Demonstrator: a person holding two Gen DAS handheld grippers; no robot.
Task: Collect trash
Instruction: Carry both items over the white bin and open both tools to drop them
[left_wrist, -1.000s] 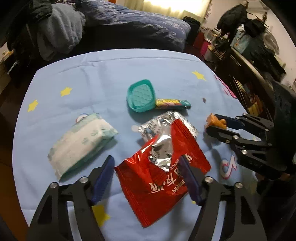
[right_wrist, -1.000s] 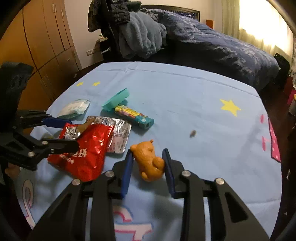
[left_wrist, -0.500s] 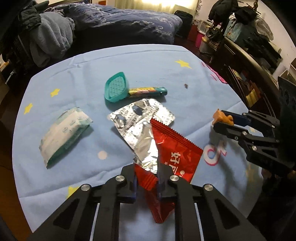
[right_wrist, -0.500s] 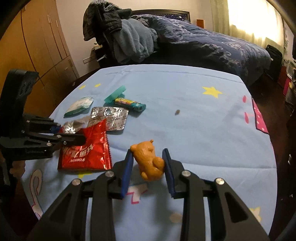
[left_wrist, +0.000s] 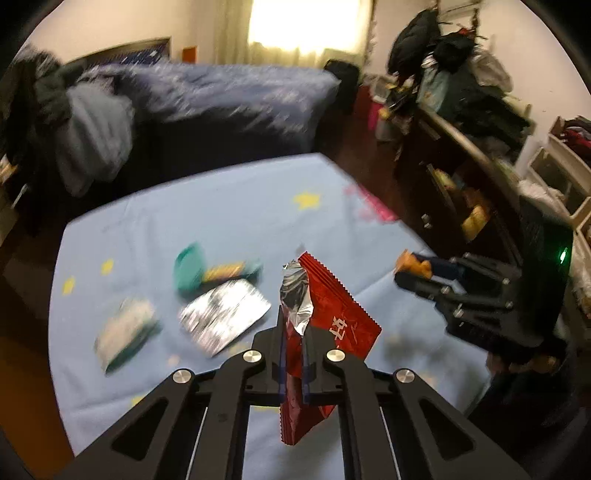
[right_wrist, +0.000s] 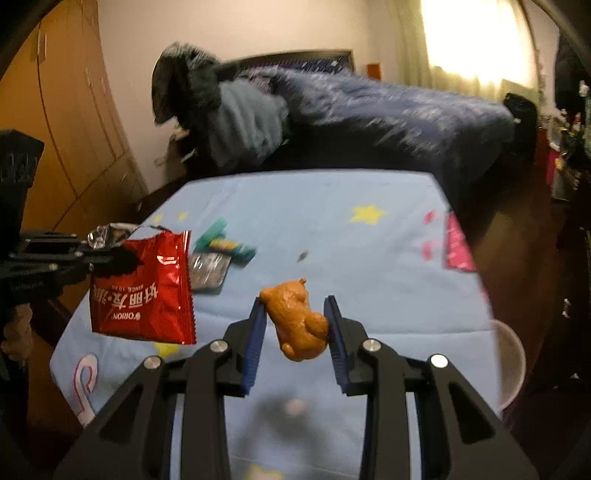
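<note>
My left gripper (left_wrist: 293, 336) is shut on a torn red snack wrapper (left_wrist: 328, 325) with a foil lining and holds it in the air above the blue tablecloth (left_wrist: 236, 214). The wrapper also shows in the right wrist view (right_wrist: 142, 291), hanging from the left gripper (right_wrist: 110, 258). My right gripper (right_wrist: 295, 314) is shut on a small orange bear-shaped figure (right_wrist: 295, 321), also lifted off the table. It shows at the right of the left wrist view (left_wrist: 410, 267).
On the cloth lie a silver blister pack (left_wrist: 225, 317), a teal scoop with a colourful stick pack (left_wrist: 207, 271) and a tissue pack (left_wrist: 123, 334). A bed (left_wrist: 221, 110) stands behind the table. A cluttered shelf (left_wrist: 461, 147) is at right. A pale round rim (right_wrist: 511, 362) shows at right.
Both grippers have risen well above the table. The left one has lifted the red wrapper off the cloth. The right one still holds the orange figure.
</note>
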